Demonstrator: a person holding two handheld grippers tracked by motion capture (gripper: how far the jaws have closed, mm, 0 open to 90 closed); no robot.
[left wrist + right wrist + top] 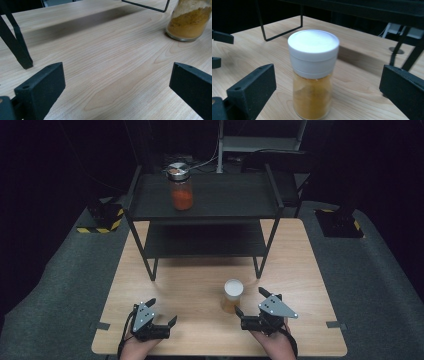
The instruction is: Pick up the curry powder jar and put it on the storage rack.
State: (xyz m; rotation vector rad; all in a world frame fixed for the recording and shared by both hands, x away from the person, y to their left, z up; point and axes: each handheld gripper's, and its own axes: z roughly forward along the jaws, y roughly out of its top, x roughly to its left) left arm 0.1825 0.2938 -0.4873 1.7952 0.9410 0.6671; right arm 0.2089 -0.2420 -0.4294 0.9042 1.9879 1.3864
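The right gripper (250, 307) is gaping wide just beside the jar (313, 75), probably lining up; grasping is still pending. The left gripper (161, 313) is idling open nearby.

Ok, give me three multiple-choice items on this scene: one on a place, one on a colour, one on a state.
1. Where does the jar with the metal lid stand?
A. on the top shelf of the black rack
B. on the table beside the left gripper
C. on the floor

2. What colour is the lid of the spice jar on the table?
A. red
B. white
C. black

3. How is the right gripper?
A. shut on the spice jar
B. shut and empty
C. open, with the spice jar in front of its jaws

Answers: 1 A, as the high view shows it on the rack's top shelf. 2 B, as the right gripper view shows a white cap. 3 C, as both jaws stand wide apart and clear of the jar.
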